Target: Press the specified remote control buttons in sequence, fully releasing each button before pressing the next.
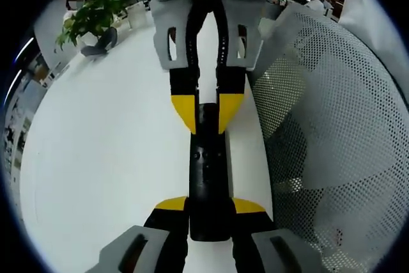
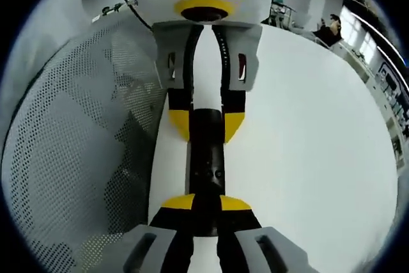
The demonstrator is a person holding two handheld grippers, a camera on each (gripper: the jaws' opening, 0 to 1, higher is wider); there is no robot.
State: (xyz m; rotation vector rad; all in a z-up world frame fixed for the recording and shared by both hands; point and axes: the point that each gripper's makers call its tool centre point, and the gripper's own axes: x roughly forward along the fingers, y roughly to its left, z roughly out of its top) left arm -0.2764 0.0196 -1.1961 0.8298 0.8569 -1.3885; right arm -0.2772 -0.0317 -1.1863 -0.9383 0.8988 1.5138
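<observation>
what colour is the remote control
Black remote control, seen best in the left gripper view.

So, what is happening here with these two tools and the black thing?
A person holds a black remote control between two hand-held grippers, one at each end, over a white table. The left hand-held gripper clamps the near end in the left gripper view; the right hand-held gripper clamps the opposite end. Each appears in the other's view at the far end of the remote. A grey mesh chair back stands beside the table. No button is being pressed right now.
</observation>
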